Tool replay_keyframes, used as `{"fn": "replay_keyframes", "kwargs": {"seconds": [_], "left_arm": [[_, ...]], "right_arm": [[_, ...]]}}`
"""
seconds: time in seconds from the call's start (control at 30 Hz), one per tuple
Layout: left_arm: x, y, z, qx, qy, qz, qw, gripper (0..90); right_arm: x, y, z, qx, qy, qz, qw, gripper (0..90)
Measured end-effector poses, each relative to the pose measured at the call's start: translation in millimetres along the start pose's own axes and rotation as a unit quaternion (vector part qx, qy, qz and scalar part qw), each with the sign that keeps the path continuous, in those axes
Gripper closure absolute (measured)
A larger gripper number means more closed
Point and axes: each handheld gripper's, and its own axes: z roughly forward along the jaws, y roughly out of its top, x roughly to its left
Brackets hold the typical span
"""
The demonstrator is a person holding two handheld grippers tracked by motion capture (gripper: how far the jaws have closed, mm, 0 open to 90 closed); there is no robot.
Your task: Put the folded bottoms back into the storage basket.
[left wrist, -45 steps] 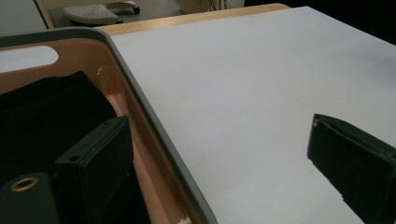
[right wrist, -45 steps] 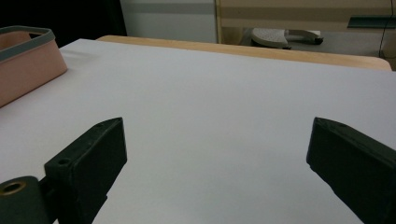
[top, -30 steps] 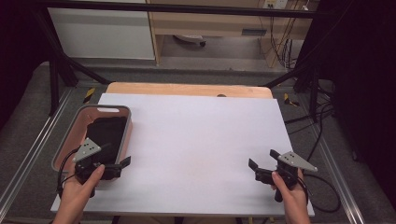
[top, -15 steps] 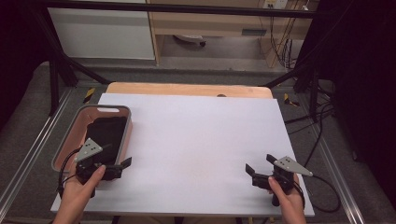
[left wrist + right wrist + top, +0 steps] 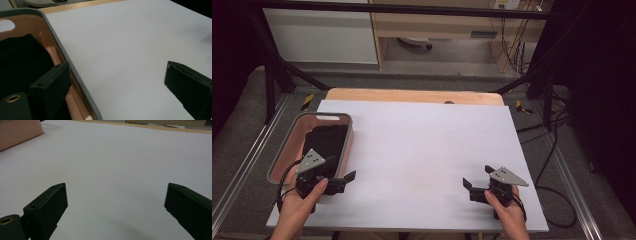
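Left gripper [image 5: 117, 85], fingers [image 5: 53, 82] wide apart, straddles the tray's grey rim [image 5: 75, 75]

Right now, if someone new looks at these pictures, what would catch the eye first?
Probably the pink tray with a grey rim at the table's left edge, holding a black cloth-like thing. Next, the wide white sheet covering the table. The left hand-held gripper sits open at the tray's near corner, one jaw over the tray in its own view, and the right hand-held gripper is open over the sheet's near right part.
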Motion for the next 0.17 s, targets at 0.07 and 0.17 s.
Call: {"fn": "replay_keyframes", "kwargs": {"seconds": [0.07, 0.17], "left_arm": [[-3.8, 1.5, 0.0, -0.001, -0.004, 0.003, 1.0, 7.2], [-14.5, 4.7, 1.8, -0.001, -0.017, 0.011, 0.9998, 7.3]], "right_arm": [[2.2, 1.1, 4.1, -0.001, 0.003, 0.003, 1.0, 5.3], [4.7, 1.9, 5.7, 0.0, 0.0, 0.002, 1.0, 5.2]]}}
